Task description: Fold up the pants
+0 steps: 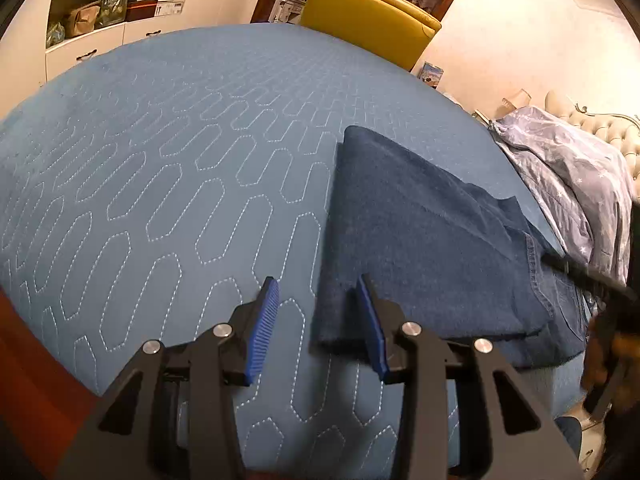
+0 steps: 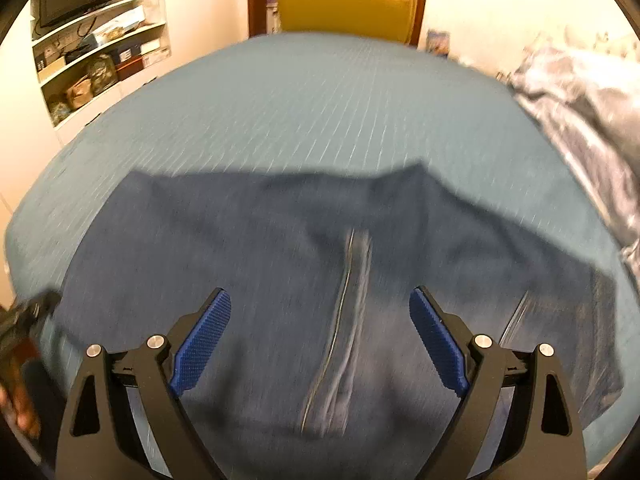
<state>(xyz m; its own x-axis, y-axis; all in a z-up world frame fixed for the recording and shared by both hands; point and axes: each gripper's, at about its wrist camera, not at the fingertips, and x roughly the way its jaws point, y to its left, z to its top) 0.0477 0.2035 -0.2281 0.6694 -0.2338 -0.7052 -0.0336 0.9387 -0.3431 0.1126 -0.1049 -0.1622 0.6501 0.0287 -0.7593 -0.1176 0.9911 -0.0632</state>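
Dark blue denim pants [image 1: 432, 240] lie folded on the blue quilted bed cover [image 1: 180, 180], right of centre in the left wrist view. My left gripper [image 1: 318, 292] is open and empty, its jaws straddling the pants' near left edge, just above it. In the blurred right wrist view the pants [image 2: 280, 260] spread across the middle, a seam [image 2: 348, 300] running toward me. My right gripper [image 2: 320, 308] is open wide and empty, above the pants. The other gripper shows at the right edge of the left wrist view [image 1: 608, 320] and the left edge of the right wrist view [image 2: 24, 320].
A crumpled pale blue duvet [image 1: 576, 184] lies at the bed's right side by a tufted headboard [image 1: 600, 124]. A yellow chair [image 1: 368, 16] stands beyond the far edge. White shelves [image 1: 112, 4] with boxes and bags are at the back left.
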